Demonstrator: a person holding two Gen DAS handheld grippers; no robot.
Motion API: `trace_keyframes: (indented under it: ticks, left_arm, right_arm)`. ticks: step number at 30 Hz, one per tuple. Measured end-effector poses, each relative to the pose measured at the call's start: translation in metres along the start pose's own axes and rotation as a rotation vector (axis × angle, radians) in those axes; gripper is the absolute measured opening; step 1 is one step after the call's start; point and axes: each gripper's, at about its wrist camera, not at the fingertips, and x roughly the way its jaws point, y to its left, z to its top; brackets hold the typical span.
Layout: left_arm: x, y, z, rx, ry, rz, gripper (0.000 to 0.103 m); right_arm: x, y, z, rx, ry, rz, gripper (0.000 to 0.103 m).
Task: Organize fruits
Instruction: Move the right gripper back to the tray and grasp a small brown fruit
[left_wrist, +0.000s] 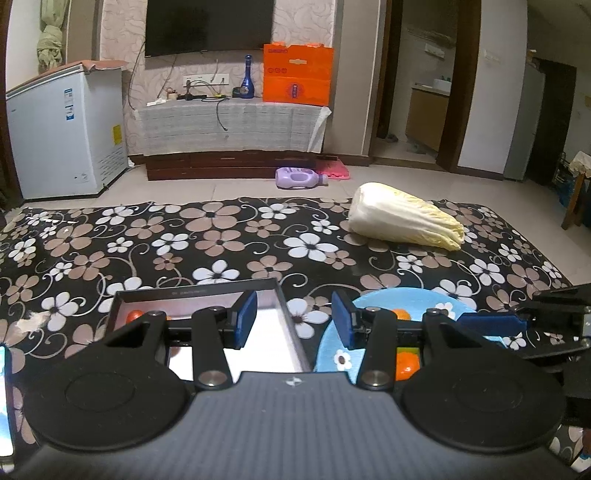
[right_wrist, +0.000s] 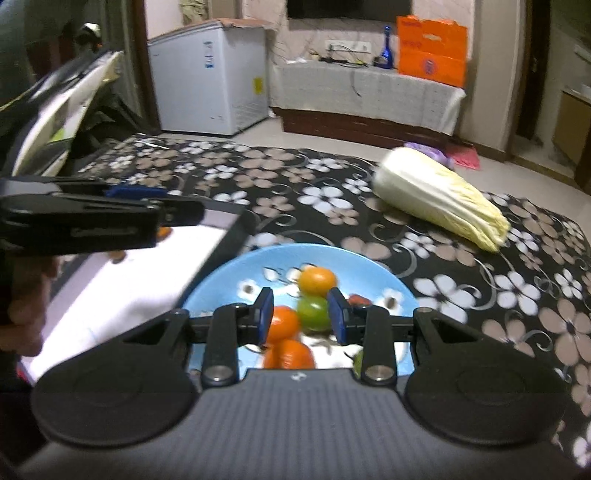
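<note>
Fruits sit in two places on the flowered counter (left_wrist: 221, 240): most are heaped on the blue plate (right_wrist: 373, 269), and a couple of small orange ones lie in the far corner of the white-bottomed box (left_wrist: 280, 295) just beside it, which suggests the box is where the sorted pieces go and the plate is the supply. Nearest the right camera, the right tool (right_wrist: 301, 319) hangs over the plate with its blue pads apart and nothing pressed between them; an orange fruit (right_wrist: 282, 323) and a green fruit (right_wrist: 314, 314) show in the gap below, so it looks placed to pick one, though the view is too blurred to tell which. A second orange fruit (right_wrist: 317, 280) lies just behind them, and a small red piece (right_wrist: 358, 300) peeks past the right pad. The left tool (left_wrist: 293, 319) hovers over the seam between box and plate, its pads also apart and empty, probably waiting its turn or ready to steady the box. In the right view it reaches in from the left above the box, gripped by a hand (right_wrist: 22, 314). Farther back a cabbage (left_wrist: 404, 218) lies on its side, well apart from the fruit and likely outside the sorting. Beyond the counter's edge a purple bottle (left_wrist: 299, 178) lies on the floor, a chest freezer (left_wrist: 62, 133) stands to the left, and an orange bag (left_wrist: 297, 74) rests under the television (left_wrist: 208, 26).
</note>
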Motion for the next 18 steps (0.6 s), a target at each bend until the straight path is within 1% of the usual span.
trace_keyframes:
  ticks: [8,13,18]
  left_arm:
    - [-0.009,0.021,0.001,-0.021,-0.004,0.036,0.051]
    - [-0.017,0.039,0.001,-0.042,-0.009,0.067,0.051]
    - [-0.025,0.066,0.000,-0.081,-0.006,0.114,0.051]
  right_arm:
    - [0.004,0.025,0.008,-0.024,-0.030,0.088,0.035]
    - [0.011,0.052,0.012,-0.077,-0.037,0.155,0.035]
    - [0.018,0.081,0.014,-0.147,-0.034,0.221,0.035]
